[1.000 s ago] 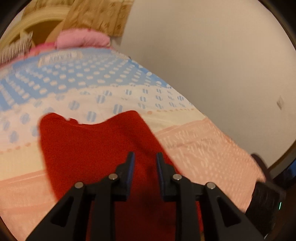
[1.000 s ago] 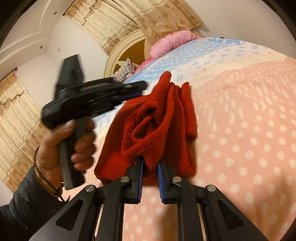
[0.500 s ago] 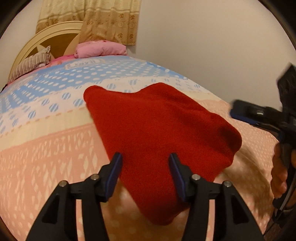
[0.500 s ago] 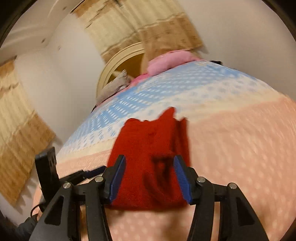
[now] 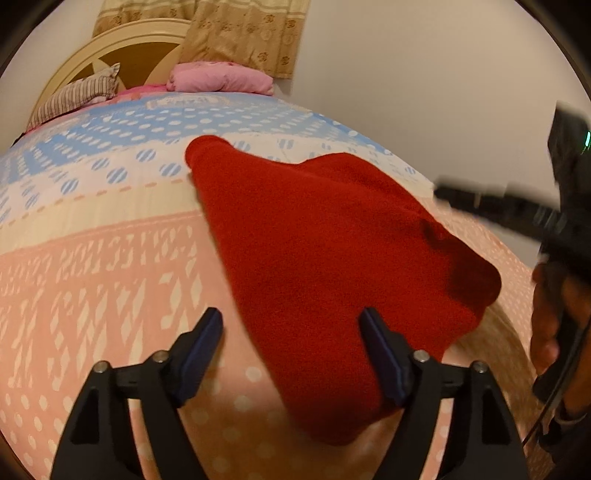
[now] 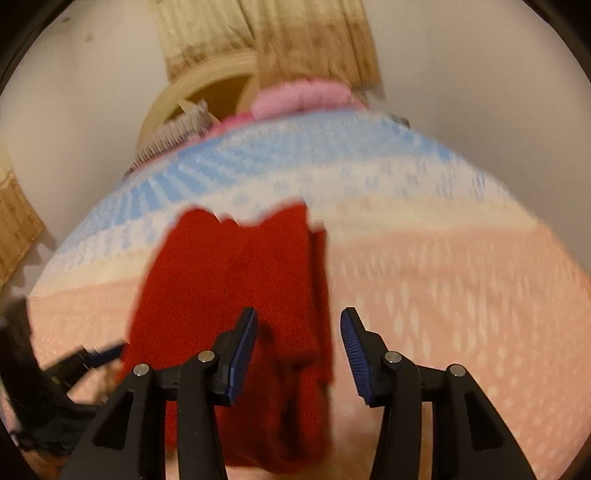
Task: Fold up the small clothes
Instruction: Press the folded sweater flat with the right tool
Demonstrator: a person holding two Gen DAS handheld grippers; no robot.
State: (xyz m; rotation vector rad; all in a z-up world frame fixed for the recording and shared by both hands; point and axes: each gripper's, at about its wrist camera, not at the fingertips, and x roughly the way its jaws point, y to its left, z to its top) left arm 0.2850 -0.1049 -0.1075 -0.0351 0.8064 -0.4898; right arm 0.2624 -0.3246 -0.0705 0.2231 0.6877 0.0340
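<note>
A red knitted garment (image 5: 332, 258) lies folded on the pink part of the bedspread (image 5: 110, 277). My left gripper (image 5: 291, 343) hovers over its near edge, its jaws opening wide, with nothing pressed between the pads. In the right wrist view the same red garment (image 6: 236, 280) lies below and ahead of my right gripper (image 6: 299, 339). Its jaws are closing a little, with nothing gripped. The right gripper also shows blurred at the right edge of the left wrist view, held by a hand (image 5: 550, 317). The left gripper (image 6: 92, 358) appears at the lower left of the right wrist view.
The bedspread turns cream and then blue with dots (image 5: 147, 122) farther back. A pink pillow (image 5: 221, 75) and a striped pillow (image 5: 74, 98) lie by the cream headboard (image 5: 122, 40). Patterned curtains (image 6: 258, 33) hang behind. A plain wall (image 5: 424, 74) runs along the right.
Both grippers have let go of the red garment, which now lies folded on the bed. The left jaws spread wide; the right gripper opened, pulled back and rose.
</note>
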